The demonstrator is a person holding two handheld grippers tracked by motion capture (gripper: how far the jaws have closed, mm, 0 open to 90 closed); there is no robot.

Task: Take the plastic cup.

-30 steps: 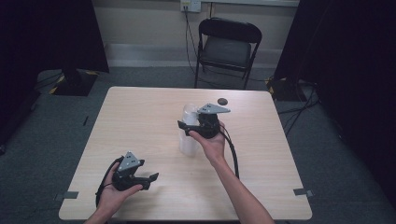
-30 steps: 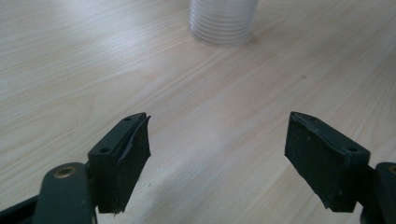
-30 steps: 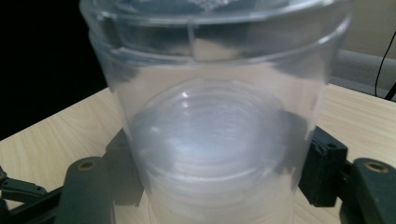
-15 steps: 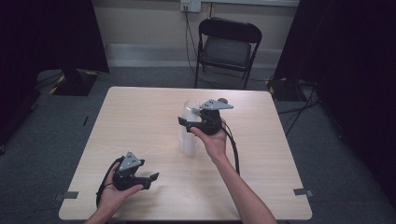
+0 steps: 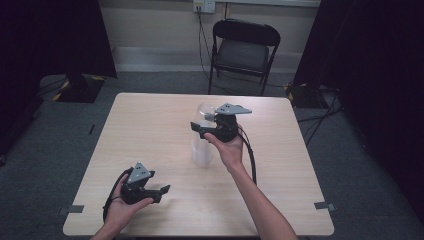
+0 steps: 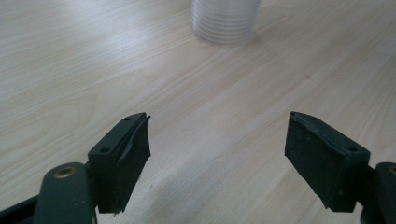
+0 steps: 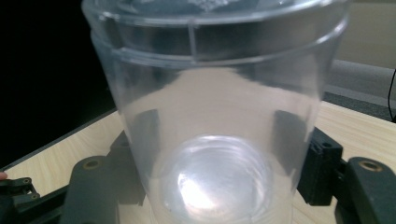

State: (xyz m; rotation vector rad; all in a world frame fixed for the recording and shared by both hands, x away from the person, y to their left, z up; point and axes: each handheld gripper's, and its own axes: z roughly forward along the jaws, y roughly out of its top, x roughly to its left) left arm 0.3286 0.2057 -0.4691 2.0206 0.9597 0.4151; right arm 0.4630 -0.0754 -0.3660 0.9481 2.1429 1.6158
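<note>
My right gripper (image 5: 201,128) is held above the middle of the table and is shut on a clear plastic cup (image 5: 205,110). In the right gripper view the cup (image 7: 215,88) stands between the two black jaws, which press its sides; my right gripper (image 7: 215,158) holds it off the table. Below it a stack of clear cups (image 5: 201,152) stands on the wooden table (image 5: 150,125). My left gripper (image 5: 161,193) rests low near the front left, open, nothing between its jaws. The left gripper view has my left gripper (image 6: 217,154) facing the ribbed stack (image 6: 226,21) across bare wood.
A black folding chair (image 5: 243,50) stands behind the far edge of the table. Dark curtains hang on both sides. A cable trails from each gripper toward the front edge. Tape marks (image 5: 325,205) sit at the table's front corners.
The right gripper has risen a little and moved away from me with the clear cup, now apart from the stack. The left gripper has stayed put.
</note>
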